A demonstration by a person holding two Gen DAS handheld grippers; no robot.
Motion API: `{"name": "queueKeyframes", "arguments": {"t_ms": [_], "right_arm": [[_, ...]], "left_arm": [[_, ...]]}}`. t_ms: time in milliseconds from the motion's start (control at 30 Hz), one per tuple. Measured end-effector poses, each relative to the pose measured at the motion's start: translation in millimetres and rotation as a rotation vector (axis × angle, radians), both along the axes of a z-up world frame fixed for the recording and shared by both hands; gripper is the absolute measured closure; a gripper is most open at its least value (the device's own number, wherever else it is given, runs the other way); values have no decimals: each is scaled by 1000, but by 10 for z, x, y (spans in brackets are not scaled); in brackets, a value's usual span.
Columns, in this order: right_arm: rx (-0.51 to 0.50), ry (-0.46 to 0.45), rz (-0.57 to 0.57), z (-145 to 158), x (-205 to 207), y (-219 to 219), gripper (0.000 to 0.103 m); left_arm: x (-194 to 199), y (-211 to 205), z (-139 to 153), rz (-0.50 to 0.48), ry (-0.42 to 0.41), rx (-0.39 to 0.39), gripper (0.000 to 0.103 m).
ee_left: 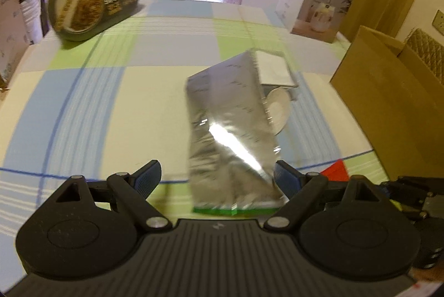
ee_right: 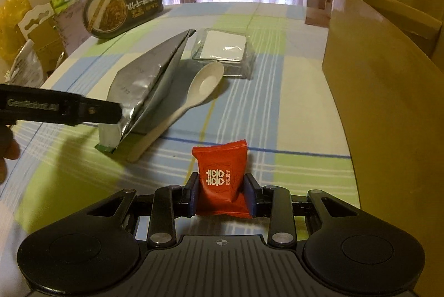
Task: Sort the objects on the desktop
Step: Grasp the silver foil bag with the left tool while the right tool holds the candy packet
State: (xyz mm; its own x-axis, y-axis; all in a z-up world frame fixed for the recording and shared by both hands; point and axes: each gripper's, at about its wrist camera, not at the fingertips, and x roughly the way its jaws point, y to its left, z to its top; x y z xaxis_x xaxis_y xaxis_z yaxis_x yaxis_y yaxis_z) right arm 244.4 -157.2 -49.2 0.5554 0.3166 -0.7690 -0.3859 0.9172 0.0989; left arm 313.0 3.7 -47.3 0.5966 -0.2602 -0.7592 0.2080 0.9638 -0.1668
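Your right gripper [ee_right: 222, 195] is pinching the red candy packet [ee_right: 222, 180] between its pads, the packet standing upright with its top sticking out above the fingers at the lower centre of the right wrist view. Your left gripper [ee_left: 217, 176] has its fingers spread wide, and the silver foil pouch [ee_left: 233, 136] sits between them, its green-edged bottom nearest the camera and its long axis running away from you toward the upper right of that frame. The right-hand finger looks to be touching the pouch's edge; the left one stands well apart from it.

In the right wrist view the pouch leans with one side lifted, and the white spoon [ee_right: 191, 100] lies just beside it, its handle partly tucked under the raised edge. A clear plastic box [ee_right: 224, 52] sits just beyond the spoon's bowl. The brown cardboard box [ee_right: 374, 91] fills the right side of the frame, near the candy, so your right hand is the one closer to it. That box is probably where the candy goes, up and to the right of your grip. Closing the left fingers across the pouch's short axis should catch it.
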Motion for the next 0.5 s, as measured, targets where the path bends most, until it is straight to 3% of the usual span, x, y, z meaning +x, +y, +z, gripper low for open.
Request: {"name": "queueKeyframes", "arguments": {"t_ms": [500], "right_arm": [[0, 7, 21, -43, 83, -56, 72]], "left_arm": [[410, -199, -110, 7, 11, -5, 21]]}}
